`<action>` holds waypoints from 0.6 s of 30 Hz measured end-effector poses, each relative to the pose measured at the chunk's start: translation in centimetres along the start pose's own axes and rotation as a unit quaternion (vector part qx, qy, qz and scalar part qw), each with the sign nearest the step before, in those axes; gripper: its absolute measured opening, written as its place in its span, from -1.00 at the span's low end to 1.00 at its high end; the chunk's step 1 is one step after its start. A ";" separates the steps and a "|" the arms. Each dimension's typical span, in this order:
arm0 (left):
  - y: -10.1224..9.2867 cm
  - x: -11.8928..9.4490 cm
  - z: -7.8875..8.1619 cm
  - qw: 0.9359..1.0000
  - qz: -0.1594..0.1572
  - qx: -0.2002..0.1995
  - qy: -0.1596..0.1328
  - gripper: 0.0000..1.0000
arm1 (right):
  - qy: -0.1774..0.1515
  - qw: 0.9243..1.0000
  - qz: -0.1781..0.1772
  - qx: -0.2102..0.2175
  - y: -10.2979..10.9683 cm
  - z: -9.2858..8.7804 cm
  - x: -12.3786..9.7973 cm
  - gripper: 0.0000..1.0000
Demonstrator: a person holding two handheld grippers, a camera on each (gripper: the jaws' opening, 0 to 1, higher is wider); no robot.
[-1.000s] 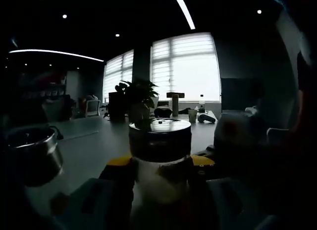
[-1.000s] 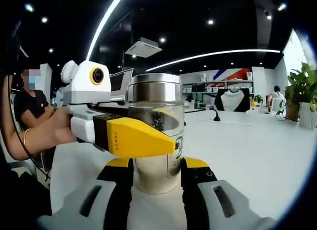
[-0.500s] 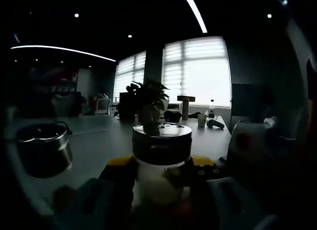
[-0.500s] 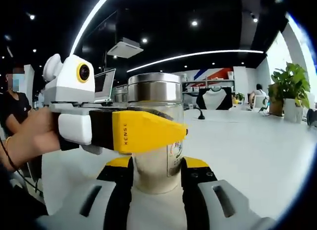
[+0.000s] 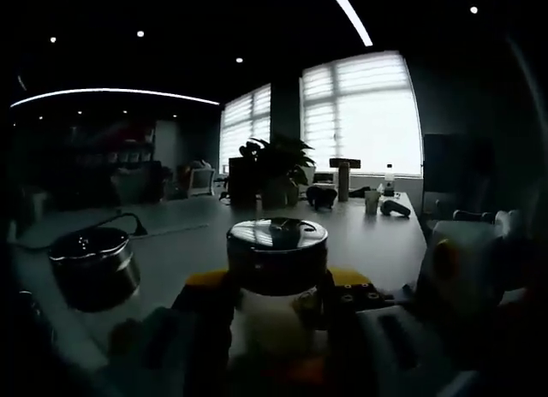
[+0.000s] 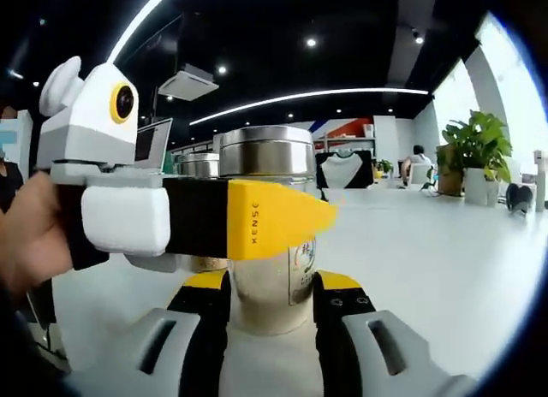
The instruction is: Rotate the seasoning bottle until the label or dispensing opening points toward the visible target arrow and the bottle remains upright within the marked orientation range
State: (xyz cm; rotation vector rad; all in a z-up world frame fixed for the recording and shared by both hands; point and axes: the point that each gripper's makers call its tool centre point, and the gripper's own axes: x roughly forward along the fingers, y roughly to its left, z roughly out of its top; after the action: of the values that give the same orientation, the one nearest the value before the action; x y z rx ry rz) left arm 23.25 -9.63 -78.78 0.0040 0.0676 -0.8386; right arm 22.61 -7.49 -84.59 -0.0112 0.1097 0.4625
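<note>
**Both tools gripping the bottle on the counter**

In the right gripper view, the bottle is standing upright on the white counter, its lower body sitting between the right tool's two yellow-tipped jaws, which are pressing against its sides. The bottle is showing a metal cap on a clear body with a small label turned toward the view's right. The left tool is reaching in from the left, held by a person's hand; its yellow jaw is lying across the front of the bottle just under the cap, touching the glass. A second metal-capped jar is standing just behind the bottle to the left. A plant in a white pot is sitting far back toward the counter's right edge.

In the left gripper view, which is very dark, the left tool is clasping the same bottle between its jaws, close under the dark cap. The right tool is showing as a pale shape at the right, beside the bottle. A metal jar is standing apart at the left on the counter. Farther back, near the counter's far edge, a plant and small items are standing before bright windows.

No arrow or marking can be made out on the counter in either view.
</note>
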 end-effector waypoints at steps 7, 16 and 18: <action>0.1 -0.1 0.4 1.000 0.024 -0.014 -0.013 -0.13 | -0.003 0.999 -0.035 0.005 0.0 0.0 0.0 -0.27; 0.2 -0.4 0.4 0.997 0.075 0.025 0.002 -0.12 | -0.003 0.999 -0.044 0.008 0.0 0.0 -0.2 -0.27; 0.2 -0.5 0.4 0.997 0.080 0.021 0.001 -0.13 | -0.005 0.999 -0.048 0.008 0.1 -0.1 -0.3 -0.27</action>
State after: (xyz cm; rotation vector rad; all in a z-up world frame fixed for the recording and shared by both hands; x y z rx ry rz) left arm 23.10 -9.17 -78.34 0.0496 0.0507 -0.6804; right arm 22.34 -7.54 -84.62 0.0020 0.1030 0.3663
